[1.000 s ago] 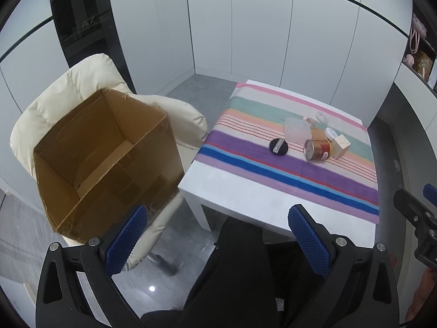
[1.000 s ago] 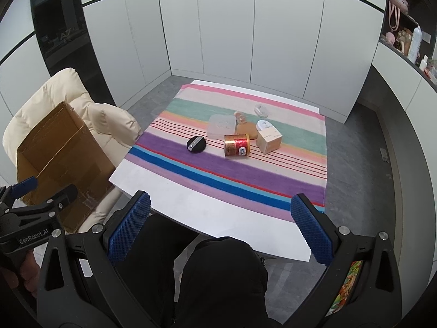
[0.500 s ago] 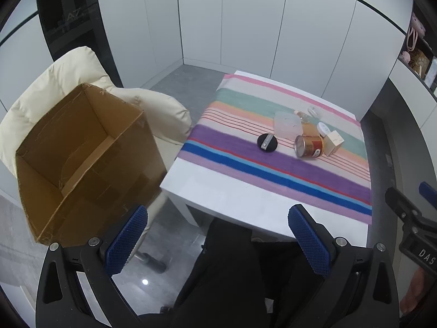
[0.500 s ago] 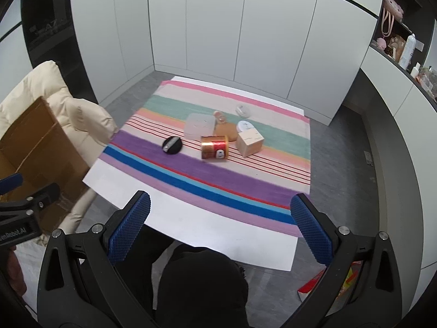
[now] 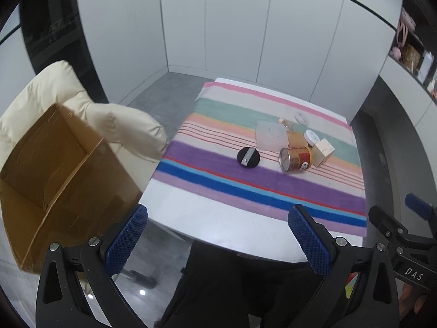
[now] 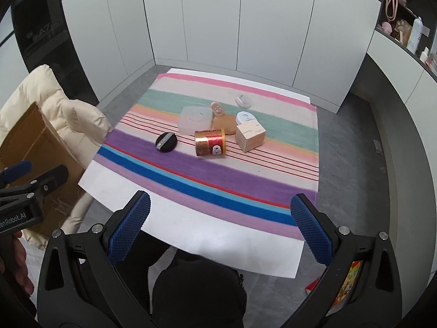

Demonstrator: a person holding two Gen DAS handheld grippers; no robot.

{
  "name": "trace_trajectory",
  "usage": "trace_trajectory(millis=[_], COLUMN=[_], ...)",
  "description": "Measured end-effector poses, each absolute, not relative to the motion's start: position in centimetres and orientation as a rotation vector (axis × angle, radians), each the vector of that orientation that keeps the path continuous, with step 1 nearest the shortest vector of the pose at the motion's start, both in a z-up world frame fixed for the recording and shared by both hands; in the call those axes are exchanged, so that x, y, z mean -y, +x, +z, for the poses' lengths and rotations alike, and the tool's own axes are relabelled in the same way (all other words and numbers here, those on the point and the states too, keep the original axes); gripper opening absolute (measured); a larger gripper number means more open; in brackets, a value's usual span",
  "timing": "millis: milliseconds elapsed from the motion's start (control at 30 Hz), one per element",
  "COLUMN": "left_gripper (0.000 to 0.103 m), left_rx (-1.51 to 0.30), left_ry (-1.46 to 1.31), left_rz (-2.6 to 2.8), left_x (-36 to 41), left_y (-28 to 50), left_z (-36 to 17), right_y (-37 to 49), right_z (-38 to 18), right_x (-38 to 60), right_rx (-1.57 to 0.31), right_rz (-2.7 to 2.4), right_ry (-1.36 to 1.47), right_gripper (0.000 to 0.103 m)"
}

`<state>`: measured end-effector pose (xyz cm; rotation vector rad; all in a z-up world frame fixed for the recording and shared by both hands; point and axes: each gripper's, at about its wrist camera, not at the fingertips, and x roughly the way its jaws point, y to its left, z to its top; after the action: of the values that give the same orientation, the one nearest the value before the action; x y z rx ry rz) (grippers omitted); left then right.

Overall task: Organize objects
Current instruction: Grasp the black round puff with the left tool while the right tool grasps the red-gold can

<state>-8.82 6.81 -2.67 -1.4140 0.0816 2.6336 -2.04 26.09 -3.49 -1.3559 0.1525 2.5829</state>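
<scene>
On a striped cloth [image 6: 218, 175] on a white table lie a black round compact [image 6: 166, 142], a gold-and-red can [image 6: 210, 142] on its side, a beige cube box [image 6: 250, 136], a translucent square container [image 6: 195, 120], a tan pad [image 6: 224, 124], a white round jar [image 6: 244, 117] and a small clear bottle [image 6: 217, 108]. The can [image 5: 295, 159] and compact [image 5: 248, 157] also show in the left wrist view. My left gripper [image 5: 218, 237] and right gripper [image 6: 220, 227] are open and empty, held above the table's near edge.
An open cardboard box [image 5: 52, 175] sits on a cream padded chair [image 5: 109, 120] left of the table. White cabinet walls stand behind. A shelf with items [image 6: 404, 30] is at the right. The person's dark-clothed legs are below the grippers.
Both grippers have moved forward toward the table, so the objects appear closer. Both stay open. Nothing on the table has moved.
</scene>
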Motion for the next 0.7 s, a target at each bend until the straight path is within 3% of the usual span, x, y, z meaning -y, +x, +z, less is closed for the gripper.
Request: trace_trajectory(millis=[700], left_gripper=[0.103], left_rx=[-0.175], left_ry=[-1.577], left_rz=[2.502], left_x=[-11.1], left_y=[-17.7], left_z=[-10.6], right_y=[-10.2], right_z=[-10.7], right_x=[-28.8], right_rx=[-0.281], right_rz=[2.512], right_ry=[-1.534], right_gripper=[0.103])
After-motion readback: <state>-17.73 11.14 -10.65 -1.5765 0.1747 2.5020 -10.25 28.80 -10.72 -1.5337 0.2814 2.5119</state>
